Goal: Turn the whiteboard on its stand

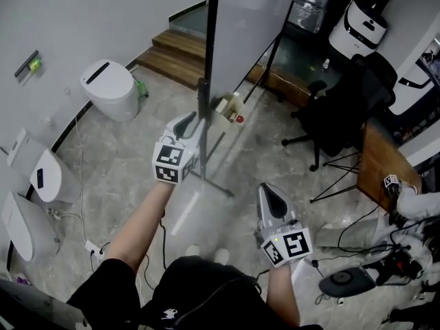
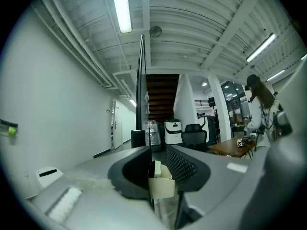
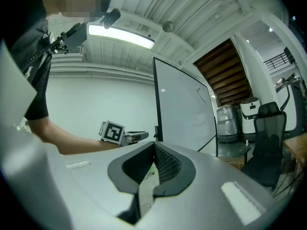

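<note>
The whiteboard (image 1: 247,26) stands on a black stand and shows nearly edge-on in the head view, its dark side frame (image 1: 212,33) running down the middle. My left gripper (image 1: 196,120) reaches to that frame just above the cream pen tray (image 1: 230,107). In the left gripper view the frame edge (image 2: 142,90) sits between the jaws of the left gripper (image 2: 158,159), close to the left one, with a gap to the right pad; the jaws are open. My right gripper (image 1: 267,190) hangs lower, apart from the board, shut and empty. The board (image 3: 184,109) fills the right gripper view.
The stand's black foot bar (image 1: 213,181) crosses the floor by my left gripper. White machines (image 1: 110,91) stand at the left, wooden steps (image 1: 175,53) behind. A black office chair (image 1: 337,115), a wooden table (image 1: 381,160) and floor cables (image 1: 357,280) crowd the right. A person (image 2: 261,104) stands by the table.
</note>
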Demonstrator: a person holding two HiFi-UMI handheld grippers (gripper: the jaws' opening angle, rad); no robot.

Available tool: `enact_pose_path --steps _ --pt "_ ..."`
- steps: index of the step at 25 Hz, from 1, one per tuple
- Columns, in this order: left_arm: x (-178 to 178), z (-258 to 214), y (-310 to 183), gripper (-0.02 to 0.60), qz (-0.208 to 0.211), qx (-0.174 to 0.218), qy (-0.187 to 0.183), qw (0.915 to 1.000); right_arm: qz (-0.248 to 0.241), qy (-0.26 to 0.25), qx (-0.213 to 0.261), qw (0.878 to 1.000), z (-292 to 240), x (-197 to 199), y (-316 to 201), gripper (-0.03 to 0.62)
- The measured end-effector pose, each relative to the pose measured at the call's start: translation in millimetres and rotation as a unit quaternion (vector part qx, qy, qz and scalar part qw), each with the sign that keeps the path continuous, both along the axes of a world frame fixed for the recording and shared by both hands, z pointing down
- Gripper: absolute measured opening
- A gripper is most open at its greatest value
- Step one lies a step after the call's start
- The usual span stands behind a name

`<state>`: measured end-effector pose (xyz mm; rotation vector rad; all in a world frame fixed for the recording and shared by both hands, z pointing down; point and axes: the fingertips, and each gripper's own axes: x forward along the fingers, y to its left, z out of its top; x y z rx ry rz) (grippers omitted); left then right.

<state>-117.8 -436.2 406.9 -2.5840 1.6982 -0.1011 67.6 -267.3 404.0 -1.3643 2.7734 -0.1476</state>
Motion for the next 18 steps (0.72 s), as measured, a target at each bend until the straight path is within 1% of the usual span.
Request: enact_pose_path --steps 4,9,12,18 --pt "-3 3 -30 0.167 -0.006 -0.001 -0.004 1.0000 0.007 0.006 -0.006 1.000 4 4 -3 0.009" --pt "-7 9 -62 0.200 -0.011 -0.013 -0.012 0.9998 0.023 0.011 -0.014 1.000 6 14 -8 0.009" --pt "-8 17 -82 0.235 -0.016 -0.023 -0.015 0.9995 0.033 0.014 -0.019 0.999 10 19 -11 0.009" --pt "-9 30 -109 0.248 -0.018 -0.035 -0.018 0.9991 0.057 0.014 -0.026 0.998 12 31 -7 0.009"
